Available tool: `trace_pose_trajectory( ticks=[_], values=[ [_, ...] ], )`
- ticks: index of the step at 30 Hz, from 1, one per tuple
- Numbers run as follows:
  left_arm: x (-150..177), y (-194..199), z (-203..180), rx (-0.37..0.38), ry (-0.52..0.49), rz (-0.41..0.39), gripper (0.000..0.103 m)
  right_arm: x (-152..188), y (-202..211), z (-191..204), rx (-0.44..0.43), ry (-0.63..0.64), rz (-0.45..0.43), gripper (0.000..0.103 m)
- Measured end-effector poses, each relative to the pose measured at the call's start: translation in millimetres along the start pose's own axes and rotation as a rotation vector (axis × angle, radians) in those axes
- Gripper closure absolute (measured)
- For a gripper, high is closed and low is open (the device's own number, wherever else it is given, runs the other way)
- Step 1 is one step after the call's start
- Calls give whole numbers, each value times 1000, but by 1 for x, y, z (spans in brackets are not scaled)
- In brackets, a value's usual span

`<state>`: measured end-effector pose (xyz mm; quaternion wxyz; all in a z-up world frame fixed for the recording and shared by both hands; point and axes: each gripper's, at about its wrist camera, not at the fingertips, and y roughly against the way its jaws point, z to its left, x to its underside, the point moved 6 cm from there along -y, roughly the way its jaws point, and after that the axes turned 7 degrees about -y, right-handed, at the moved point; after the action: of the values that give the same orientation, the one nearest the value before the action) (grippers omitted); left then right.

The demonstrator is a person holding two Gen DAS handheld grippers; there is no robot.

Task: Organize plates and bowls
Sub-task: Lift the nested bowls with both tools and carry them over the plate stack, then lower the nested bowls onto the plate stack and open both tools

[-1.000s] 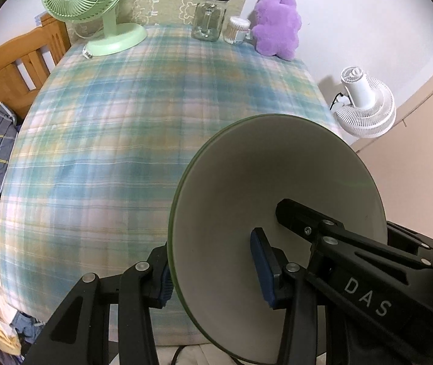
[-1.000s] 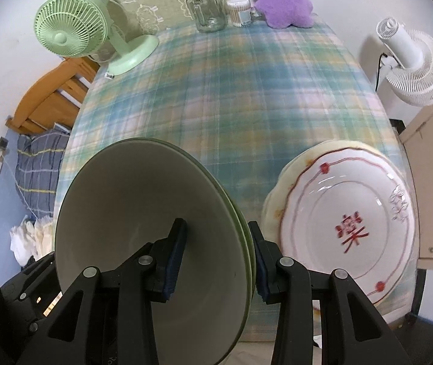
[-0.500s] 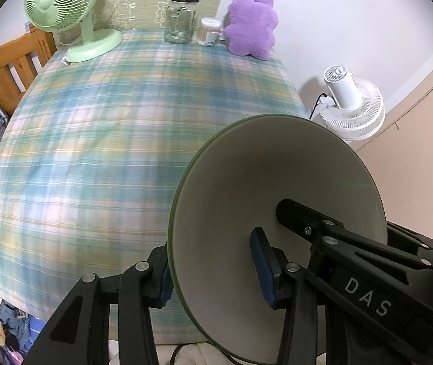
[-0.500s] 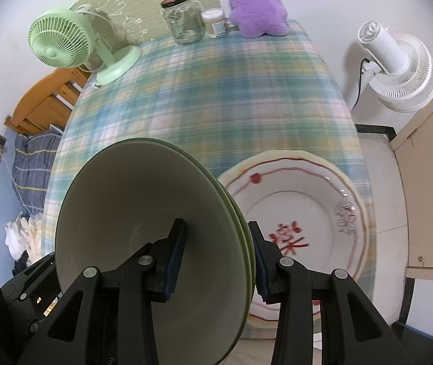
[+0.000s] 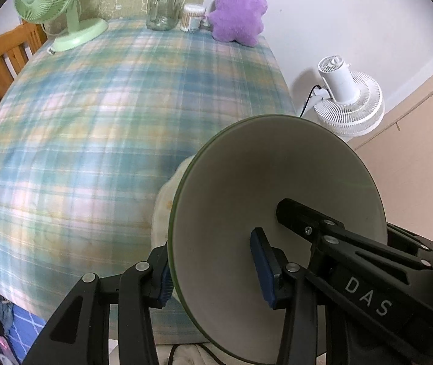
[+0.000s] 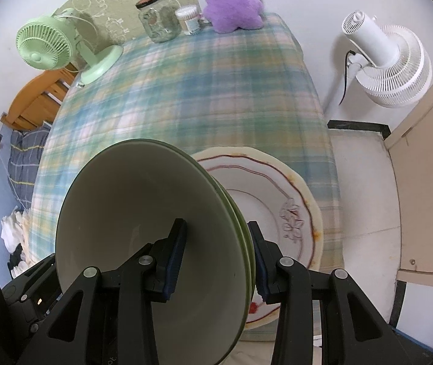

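Note:
My left gripper [image 5: 213, 266] is shut on the rim of a pale green bowl [image 5: 271, 188], held on edge above the table's near right corner. My right gripper [image 6: 216, 255] is shut on green bowls [image 6: 143, 206], at least two nested, also on edge. A large white plate with a red line pattern [image 6: 280, 194] lies on the plaid tablecloth [image 6: 204, 91] at the near right corner, partly hidden behind the bowls. A sliver of that plate [image 5: 163, 200] shows left of the bowl in the left wrist view.
At the table's far edge stand a green desk fan [image 5: 55, 9], a glass jar [image 5: 163, 6], a small cotton-swab tub [image 5: 192, 18] and a purple plush toy [image 5: 236, 9]. A white floor fan [image 6: 389, 64] stands right of the table. A wooden bed frame [image 6: 37, 100] is at left.
Both grippers have moved back and right with their bowls. The patterned plate now sits closer under the right gripper, and its edge has come into the left wrist view.

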<state>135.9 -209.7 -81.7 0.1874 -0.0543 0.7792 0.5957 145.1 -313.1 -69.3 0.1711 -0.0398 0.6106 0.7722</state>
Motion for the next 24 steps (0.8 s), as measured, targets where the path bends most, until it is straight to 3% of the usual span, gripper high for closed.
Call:
trace_pose_trajectory(
  ticks=[13, 24],
  values=[
    [-1, -37, -13, 7, 15, 79, 60, -4, -27, -32, 16, -25, 79, 60],
    [-9, -40, -15, -2, 17, 58, 60, -13, -32, -35, 14, -23, 60, 59]
  ],
)
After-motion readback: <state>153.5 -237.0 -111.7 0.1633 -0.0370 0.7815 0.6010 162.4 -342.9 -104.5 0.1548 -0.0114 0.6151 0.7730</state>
